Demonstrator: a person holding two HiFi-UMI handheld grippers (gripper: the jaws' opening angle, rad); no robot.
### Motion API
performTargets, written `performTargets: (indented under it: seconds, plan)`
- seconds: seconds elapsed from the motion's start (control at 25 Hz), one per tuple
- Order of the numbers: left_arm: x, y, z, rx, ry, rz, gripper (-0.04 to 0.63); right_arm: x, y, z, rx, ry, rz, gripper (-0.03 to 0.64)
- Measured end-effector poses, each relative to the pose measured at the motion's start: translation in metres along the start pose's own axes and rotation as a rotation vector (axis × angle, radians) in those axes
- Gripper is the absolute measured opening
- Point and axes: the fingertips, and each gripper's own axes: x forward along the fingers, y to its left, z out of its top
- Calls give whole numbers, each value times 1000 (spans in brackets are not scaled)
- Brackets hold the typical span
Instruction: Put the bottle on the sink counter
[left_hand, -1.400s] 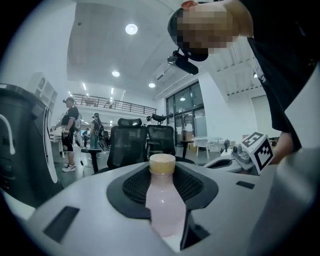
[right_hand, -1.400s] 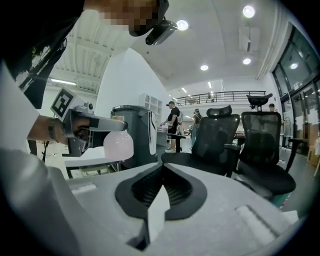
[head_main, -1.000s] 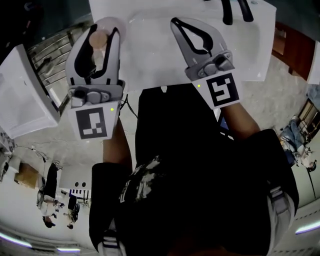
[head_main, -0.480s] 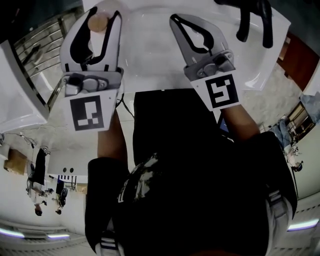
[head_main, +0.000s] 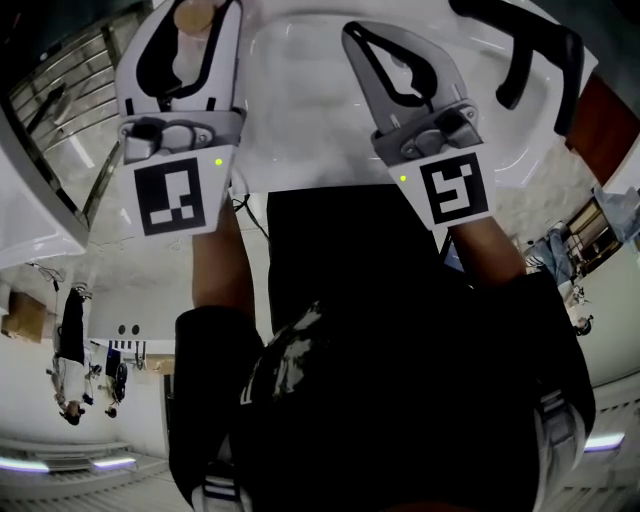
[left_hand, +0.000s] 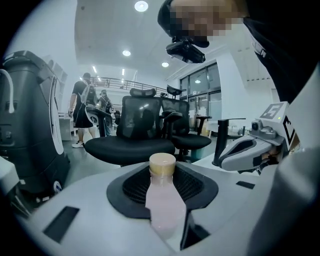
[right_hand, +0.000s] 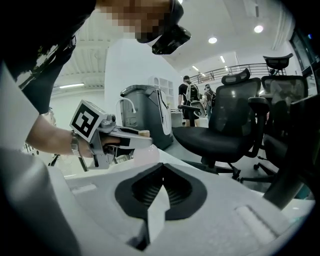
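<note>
the left claw (head_main: 190, 30) sits at 11 o'clock in the head view, clamped on the bottle (head_main: 195, 14). the bottle stands upright between the pads, its tan cap poking out past the tips. in the left gripper view the pale pink bottle (left_hand: 162, 200) fills the middle of the black pads, cap at 12 o'clock and body pinched low down. the right claw (head_main: 365, 50) is at 12 to 1 o'clock, its jaws closed together with nothing between them. both claws hang over the white sink (head_main: 300, 110), and the black faucet (head_main: 530, 50) is at 2 o'clock. seen from the right claw, the bottle is at 9 o'clock. whether the bottle's base touches the counter cannot be told.
</note>
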Motion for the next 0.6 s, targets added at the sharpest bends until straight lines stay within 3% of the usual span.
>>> performTargets:
  seconds: [0.28,0.6]
  plan:
    - [17,2,-6,-24,-8,-5,150,11,-3,-10,35,15,3,-5]
    - [25,0,0,54,-40,-3,150,15,-4,-5,53,1,8,-5]
